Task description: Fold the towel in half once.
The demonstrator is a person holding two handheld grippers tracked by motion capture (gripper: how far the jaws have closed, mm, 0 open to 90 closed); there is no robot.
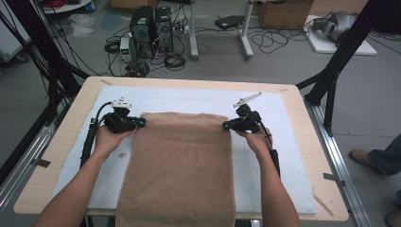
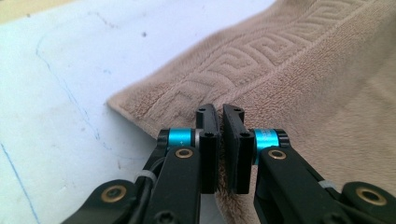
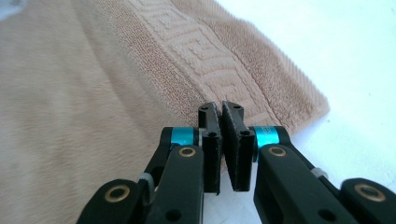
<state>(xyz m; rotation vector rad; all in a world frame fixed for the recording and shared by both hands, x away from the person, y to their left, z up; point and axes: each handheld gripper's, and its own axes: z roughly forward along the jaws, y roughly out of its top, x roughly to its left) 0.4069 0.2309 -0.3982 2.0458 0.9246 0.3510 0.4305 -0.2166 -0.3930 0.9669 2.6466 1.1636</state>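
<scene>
The tan terry towel with a key-pattern border (image 1: 182,161) lies flat on the white mat (image 1: 265,106), its near end over the mat's front edge. The left gripper (image 1: 141,122) and right gripper (image 1: 226,126) are each clamped tight on a far corner. The fold looks about to begin; next, I'd judge, both corners lift evenly and come toward the person.
</scene>
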